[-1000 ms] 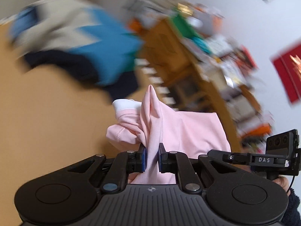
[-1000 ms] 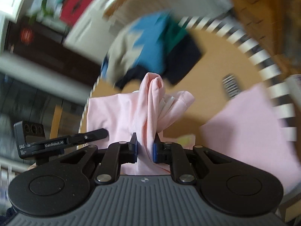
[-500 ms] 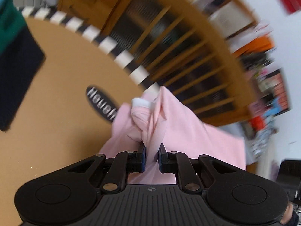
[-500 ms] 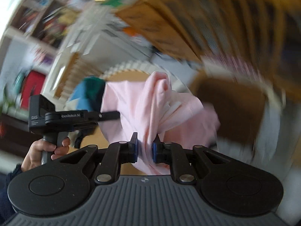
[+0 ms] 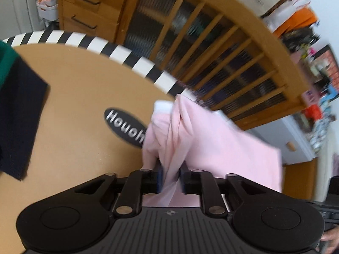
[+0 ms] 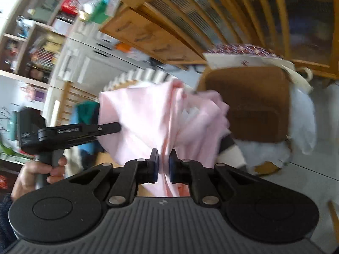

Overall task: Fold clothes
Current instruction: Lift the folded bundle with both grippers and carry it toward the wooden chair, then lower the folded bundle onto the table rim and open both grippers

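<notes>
A pale pink garment with a white cuff hangs between both grippers. My left gripper is shut on a bunched fold of it, above the tan table near its right edge. My right gripper is shut on another bunch of the same pink garment, held off the table's side. The left gripper's body and the hand on it show at the left of the right wrist view.
A pile of dark navy and green clothes lies at the table's left. The table has a black-and-white striped rim and a black oval logo. A wooden cabinet stands behind. A brown chair is at right.
Both grippers have swung with the pink garment toward the table's right edge and the cabinet. The clothes pile has slid to the far left of the view. Both grips are unchanged.
</notes>
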Tool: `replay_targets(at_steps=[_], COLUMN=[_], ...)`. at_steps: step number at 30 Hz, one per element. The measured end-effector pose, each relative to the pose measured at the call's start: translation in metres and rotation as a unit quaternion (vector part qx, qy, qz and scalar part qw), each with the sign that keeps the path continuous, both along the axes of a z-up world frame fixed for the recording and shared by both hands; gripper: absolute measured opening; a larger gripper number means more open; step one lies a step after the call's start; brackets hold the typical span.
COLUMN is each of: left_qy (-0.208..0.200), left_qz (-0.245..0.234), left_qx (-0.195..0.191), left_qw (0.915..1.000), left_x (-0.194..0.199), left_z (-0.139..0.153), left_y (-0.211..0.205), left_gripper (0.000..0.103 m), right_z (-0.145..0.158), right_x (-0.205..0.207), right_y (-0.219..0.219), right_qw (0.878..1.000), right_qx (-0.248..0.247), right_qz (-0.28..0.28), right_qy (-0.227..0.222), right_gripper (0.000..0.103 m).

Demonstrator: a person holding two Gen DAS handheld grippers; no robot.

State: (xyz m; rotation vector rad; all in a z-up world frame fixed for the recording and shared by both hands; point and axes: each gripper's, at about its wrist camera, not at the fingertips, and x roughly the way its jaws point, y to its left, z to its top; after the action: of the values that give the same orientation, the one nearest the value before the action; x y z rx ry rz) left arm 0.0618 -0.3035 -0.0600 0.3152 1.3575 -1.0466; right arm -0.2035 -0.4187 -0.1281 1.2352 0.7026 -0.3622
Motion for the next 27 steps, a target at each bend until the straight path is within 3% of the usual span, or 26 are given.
replay_targets(at_steps=[3, 5, 8, 10, 12, 14, 16, 19, 23, 26, 27], left_qy=[0.004, -0.017, -0.088, -0.175, -0.216, -0.189, -0.161, -0.165, -0.191, -0.203, -0.205], left_qz=[0.033, 0.051, 0.06, 0.052, 0.032, 0.022, 0.005, 0.006, 0.026, 0.024, 0.024], left_qx=[-0.006, 0.005, -0.001, -0.018, -0.064, -0.122, -0.142, -0.109, -0.071, -0.078, -0.081], left_qw=[0.9994, 0.9985, 0.9943, 0.9831, 0.9738, 0.9742, 0.9767, 0.9802, 0.9786, 0.9758, 0.9752], left_x=[0.003, 0.009, 0.013, 0.003, -0.015, -0.031, -0.048, -0.065, -0.071, -0.073, -0.073], left_z=[-0.002, 0.007, 0.038, 0.066, 0.088, 0.092, 0.074, 0.032, -0.008, 0.0, 0.005], left_y=[0.007, 0.014, 0.035, 0.047, 0.046, 0.041, 0.017, -0.014, -0.014, -0.009, -0.006], left_gripper=[0.044, 0.061, 0.062, 0.062, 0.06, 0.059, 0.058, 0.052, 0.053, 0.051, 0.052], right_z=[-0.001, 0.001, 0.022, 0.05, 0.074, 0.084, 0.08, 0.059, 0.022, 0.02, 0.026], right_x=[-0.003, -0.005, -0.014, -0.018, -0.014, 0.005, 0.03, 0.06, 0.06, 0.05, 0.048], right_y=[0.003, 0.004, 0.006, 0.008, 0.01, 0.008, 0.004, 0.005, -0.004, -0.003, -0.001], right_qw=[1.0, 1.0, 0.998, 0.991, 0.98, 0.972, 0.971, 0.965, 0.971, 0.972, 0.971], right_qx=[-0.002, -0.013, -0.054, -0.129, -0.199, -0.232, -0.236, -0.254, -0.224, -0.222, -0.228], right_qz=[-0.005, -0.005, 0.001, 0.004, 0.012, 0.028, 0.04, 0.061, 0.047, 0.036, 0.037], right_qy=[0.007, 0.018, 0.03, 0.033, 0.026, 0.007, -0.008, 0.014, 0.065, 0.066, 0.067], right_gripper=[0.01, 0.013, 0.014, 0.014, 0.014, 0.014, 0.014, 0.014, 0.01, 0.007, 0.01])
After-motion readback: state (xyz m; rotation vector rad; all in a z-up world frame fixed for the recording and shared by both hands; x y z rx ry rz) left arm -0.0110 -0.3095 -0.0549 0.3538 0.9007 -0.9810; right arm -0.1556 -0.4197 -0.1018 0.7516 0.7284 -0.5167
